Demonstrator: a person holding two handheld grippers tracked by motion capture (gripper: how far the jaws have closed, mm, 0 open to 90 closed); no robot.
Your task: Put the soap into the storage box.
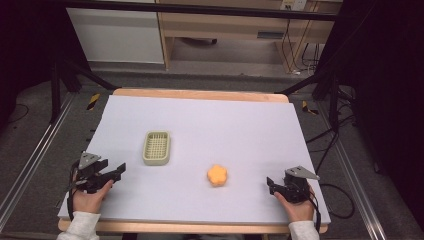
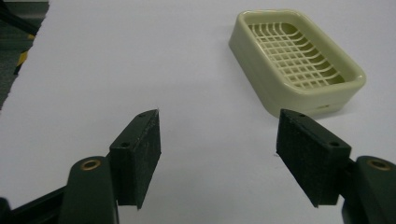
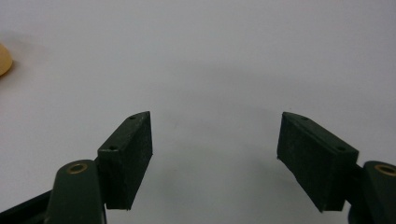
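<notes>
High view: left gripper (image 1: 116,173) is sitting with jaws apart, empty, near the soap dish (image 1: 157,147); orange soap (image 1: 217,175) is lying mid-table; right gripper (image 1: 273,186) is gaping, empty. Risk: the rounded soap could be slipping from a shallow pinch.

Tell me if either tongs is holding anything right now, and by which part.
Nothing is held. The left tongs and right tongs both stand open over bare table, apart from the soap dish and the orange flower-shaped piece.
</notes>
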